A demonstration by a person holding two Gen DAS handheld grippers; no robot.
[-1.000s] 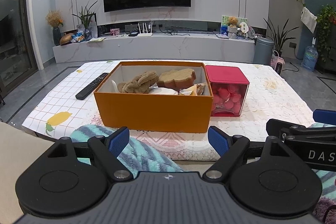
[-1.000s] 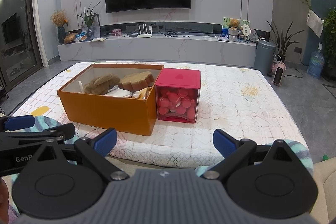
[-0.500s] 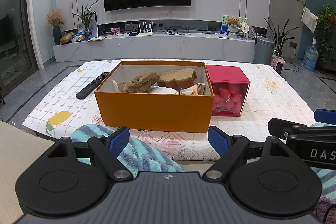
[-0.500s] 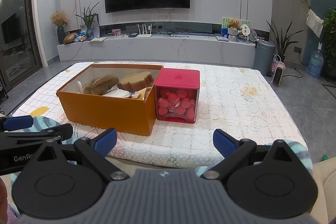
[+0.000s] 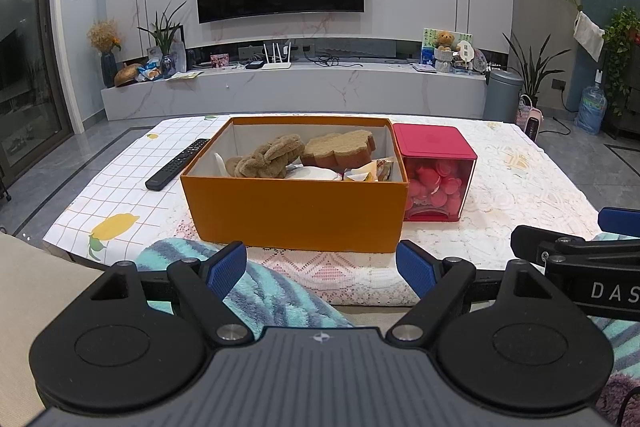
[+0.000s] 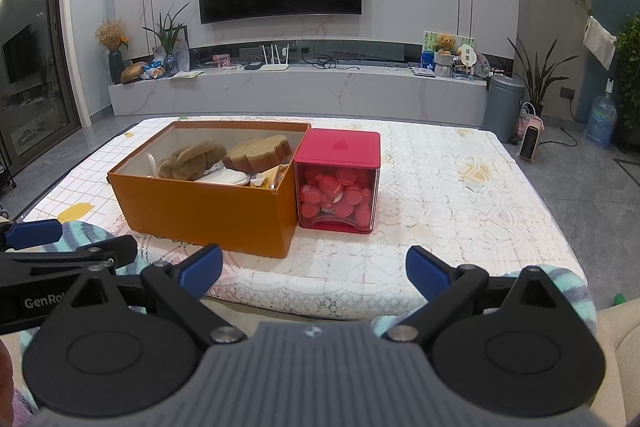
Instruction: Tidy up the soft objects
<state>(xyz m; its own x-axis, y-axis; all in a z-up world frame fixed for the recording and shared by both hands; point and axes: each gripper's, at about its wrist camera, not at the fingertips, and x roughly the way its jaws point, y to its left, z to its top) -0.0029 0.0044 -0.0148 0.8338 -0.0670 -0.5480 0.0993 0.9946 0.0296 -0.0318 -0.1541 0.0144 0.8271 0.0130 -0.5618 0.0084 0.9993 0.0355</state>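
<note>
Left gripper point(image 5: 320, 267) jaws spread wide, nothing between them; right gripper point(image 6: 314, 269) jaws likewise spread and empty. Both hover at the near edge of the cloth-covered counter point(image 6: 440, 195), above a teal striped fleece blanket point(image 5: 260, 287). Orange box point(image 5: 296, 211) sits mid-counter, open top, holding a brown plush toy point(image 5: 266, 159) on the left, a brown sponge-like cushion point(image 5: 340, 149) at far right, white and yellow items beneath. Red lidded container point(image 5: 436, 171) full of pink caps touches the box's right side. Black remote point(image 5: 178, 164) lies left of the box, apart.
</note>
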